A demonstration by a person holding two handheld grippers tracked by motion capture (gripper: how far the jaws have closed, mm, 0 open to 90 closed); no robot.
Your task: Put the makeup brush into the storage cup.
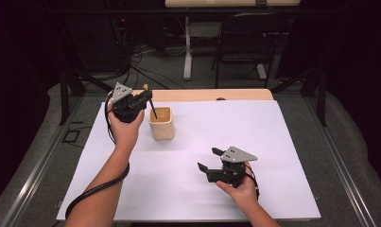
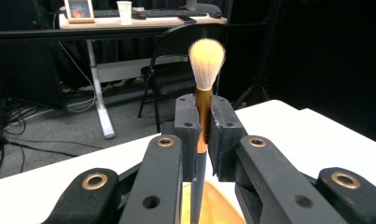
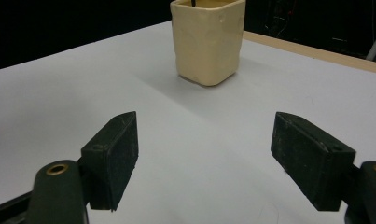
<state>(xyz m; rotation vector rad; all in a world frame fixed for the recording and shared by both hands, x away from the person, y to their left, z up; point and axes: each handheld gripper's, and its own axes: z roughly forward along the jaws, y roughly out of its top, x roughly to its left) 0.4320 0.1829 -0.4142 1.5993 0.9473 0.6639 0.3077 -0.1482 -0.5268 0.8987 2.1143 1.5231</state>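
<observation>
A: What covers the table?
B: A white sheet, tan edge at frame top; a dark chair stands behind.
A: The brush?
B: Clamped upright in the left gripper, handle dipping into the cream cup, probably. The right gripper gapes empty, lower right.

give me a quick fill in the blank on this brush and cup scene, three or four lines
1. The left tongs are clamped on a makeup brush with a copper ferrule, whose pale bristles point ____.
2. The brush's dark handle end dips into the cream square ____.
3. The right tongs have their jaws ____ with nothing between them.
4. Everything rests on a ____ tabletop sheet.

Missing words: up; cup; open; white
</observation>
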